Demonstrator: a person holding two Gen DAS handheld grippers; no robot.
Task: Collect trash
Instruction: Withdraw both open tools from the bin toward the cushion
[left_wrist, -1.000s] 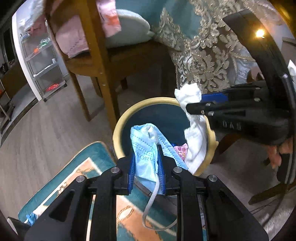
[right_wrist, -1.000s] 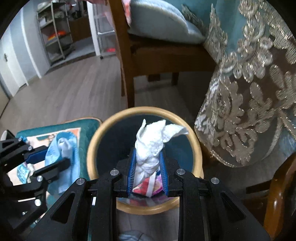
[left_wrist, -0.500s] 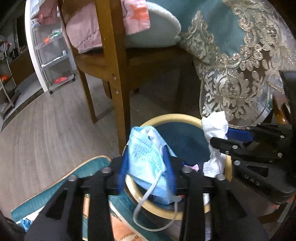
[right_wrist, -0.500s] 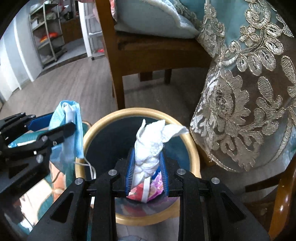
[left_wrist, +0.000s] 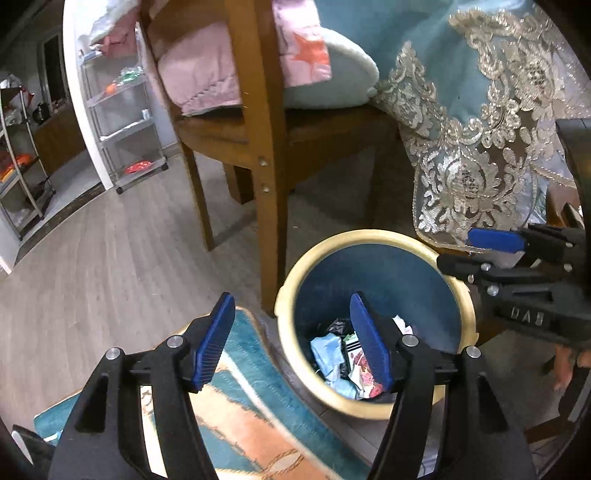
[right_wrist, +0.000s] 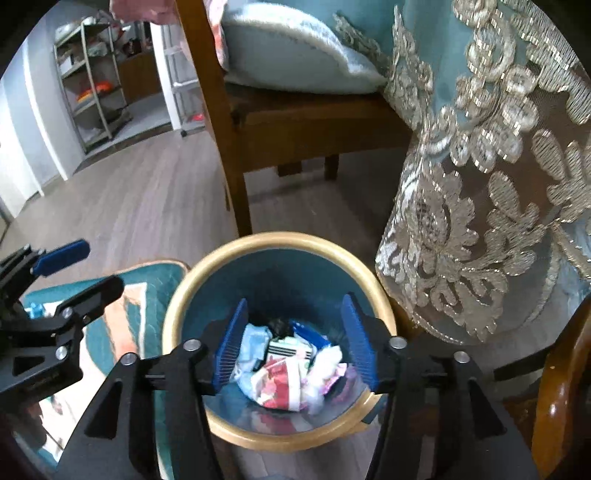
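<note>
A round bin (left_wrist: 373, 236) with a tan rim and blue inside stands on the floor; it also shows in the right wrist view (right_wrist: 280, 238). In it lie a light blue face mask (left_wrist: 327, 349), a crumpled white tissue (right_wrist: 327, 360) and colourful wrappers (right_wrist: 277, 384). My left gripper (left_wrist: 293, 339) is open and empty, over the bin's left rim. My right gripper (right_wrist: 295, 343) is open and empty, right above the bin. The right gripper shows at the right of the left wrist view (left_wrist: 517, 258).
A wooden chair (left_wrist: 269, 155) with cushions stands just behind the bin. A blue tablecloth with gold lace (right_wrist: 480, 184) hangs at the right. A teal and orange rug (left_wrist: 255, 424) lies left of the bin. Metal shelves (left_wrist: 125, 122) stand far left.
Both grippers opened. The face mask fell from the left one and the white tissue from the right one, and both now lie in the bin.
</note>
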